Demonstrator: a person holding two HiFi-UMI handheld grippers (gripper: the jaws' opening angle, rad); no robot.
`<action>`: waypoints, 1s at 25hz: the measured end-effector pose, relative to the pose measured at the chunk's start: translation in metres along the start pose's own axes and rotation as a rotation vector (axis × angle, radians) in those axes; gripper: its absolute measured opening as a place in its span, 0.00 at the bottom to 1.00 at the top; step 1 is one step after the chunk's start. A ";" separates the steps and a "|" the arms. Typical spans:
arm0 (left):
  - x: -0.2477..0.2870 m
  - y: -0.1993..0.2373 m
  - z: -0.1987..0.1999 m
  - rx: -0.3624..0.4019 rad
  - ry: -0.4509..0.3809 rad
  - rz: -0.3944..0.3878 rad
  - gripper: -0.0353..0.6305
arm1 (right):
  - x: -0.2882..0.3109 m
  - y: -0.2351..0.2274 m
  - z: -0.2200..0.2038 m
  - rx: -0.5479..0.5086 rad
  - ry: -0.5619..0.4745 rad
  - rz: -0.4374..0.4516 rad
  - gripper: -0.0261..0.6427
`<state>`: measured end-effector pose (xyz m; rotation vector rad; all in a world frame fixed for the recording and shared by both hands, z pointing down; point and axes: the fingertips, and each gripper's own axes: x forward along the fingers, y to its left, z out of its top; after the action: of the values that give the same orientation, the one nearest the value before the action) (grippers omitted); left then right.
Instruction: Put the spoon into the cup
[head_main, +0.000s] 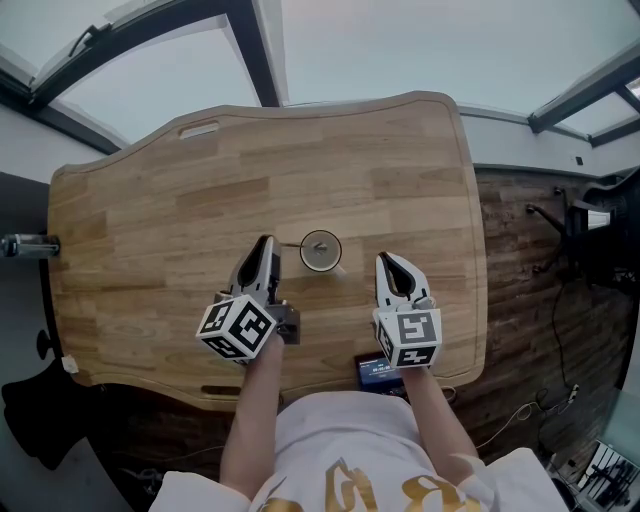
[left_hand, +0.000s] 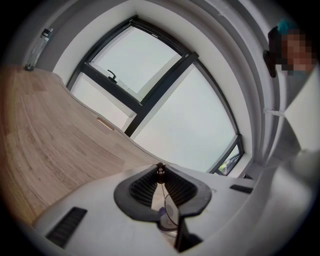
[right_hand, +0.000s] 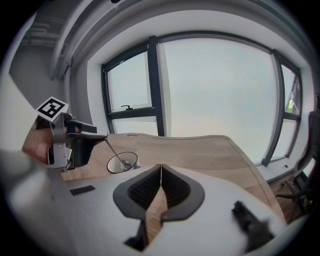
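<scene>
The left tongs (head_main: 265, 243) are clenched on the very end of the spoon (head_main: 290, 243). Its thin handle runs from the tips down to the cup (head_main: 338, 252), and in the right gripper view the bowl seems to sit inside the rim. The right tongs (head_main: 385, 262) hang just right of the cup, jaws pressed together on nothing.

I'd judge the spoon to be light, stiff and slick, likely metal. Pinched that far out it can swing like a pendulum, but the end grip keeps the tongs clear of the rim, so it suits a drop into the cup. The cup looks like clear glass, small and light. It may skid or tip if the handle falls hard against one side, so a slow release with the handle leaning on the rim seems safest. If it needs steadying, the outer wall on the right is the place to hold it, and the right tongs would have to open first.

The table (head_main: 150, 250) is bare around the cup, and nothing stands between either tool and it. A small dark device (head_main: 378, 372) lies at the near edge by the person's body. A bottle (head_main: 25, 245) sits off the far left edge, and a chair (head_main: 600, 230) stands well to the right. None of them is in the way.
</scene>
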<state>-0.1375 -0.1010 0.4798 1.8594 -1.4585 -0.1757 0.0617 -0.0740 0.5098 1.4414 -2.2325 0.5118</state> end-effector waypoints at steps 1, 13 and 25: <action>0.000 0.000 0.000 0.000 0.001 -0.001 0.13 | 0.000 0.000 0.000 0.000 0.000 0.001 0.09; 0.006 -0.002 -0.011 -0.001 0.025 -0.004 0.13 | 0.003 -0.007 -0.003 -0.001 0.009 0.000 0.09; 0.010 -0.004 -0.018 0.004 0.036 -0.004 0.13 | 0.003 -0.010 -0.005 -0.006 0.015 0.001 0.08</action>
<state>-0.1217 -0.1007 0.4936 1.8595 -1.4316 -0.1403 0.0709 -0.0778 0.5161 1.4295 -2.2214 0.5141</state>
